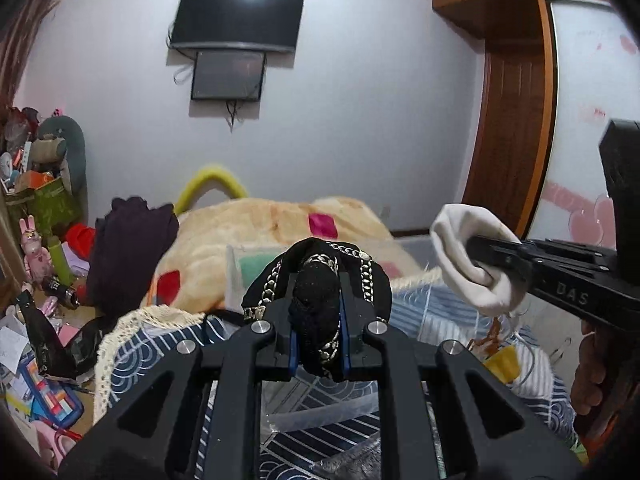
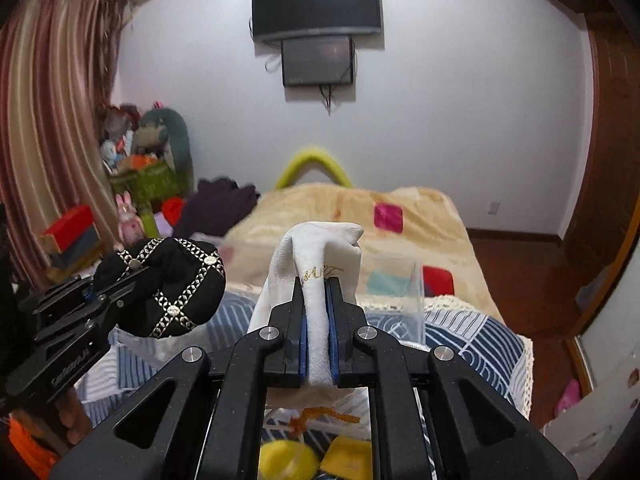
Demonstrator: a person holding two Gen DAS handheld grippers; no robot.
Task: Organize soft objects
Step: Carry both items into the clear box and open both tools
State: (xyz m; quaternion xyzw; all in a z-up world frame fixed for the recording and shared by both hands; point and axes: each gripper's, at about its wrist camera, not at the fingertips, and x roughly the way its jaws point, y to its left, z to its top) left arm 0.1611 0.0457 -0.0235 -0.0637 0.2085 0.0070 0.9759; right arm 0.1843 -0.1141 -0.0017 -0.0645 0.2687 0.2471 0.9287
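Above bed (image 1: 280, 220) | left gripper (image 1: 318, 320) jaws pinch black hat (image 1: 320, 280) | right gripper (image 2: 316, 320) pinches white sock (image 2: 316, 264)

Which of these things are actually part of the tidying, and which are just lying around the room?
Part of the job:
- black cloth, in left hand-held gripper
- white cloth, in right hand-held gripper
- clear box on the bed

Lying about:
- wall screen
- purple clothes
- pink rabbit toy
- curtain

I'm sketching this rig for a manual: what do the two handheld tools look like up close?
Both are matte black. The left tool and right tool each have angular linkage arms with triangular cutouts, round silver pivot bolts, and blue pads lining the inner finger faces. Pale lettering runs along each body's side. No cables show. A bare hand holds the right one.
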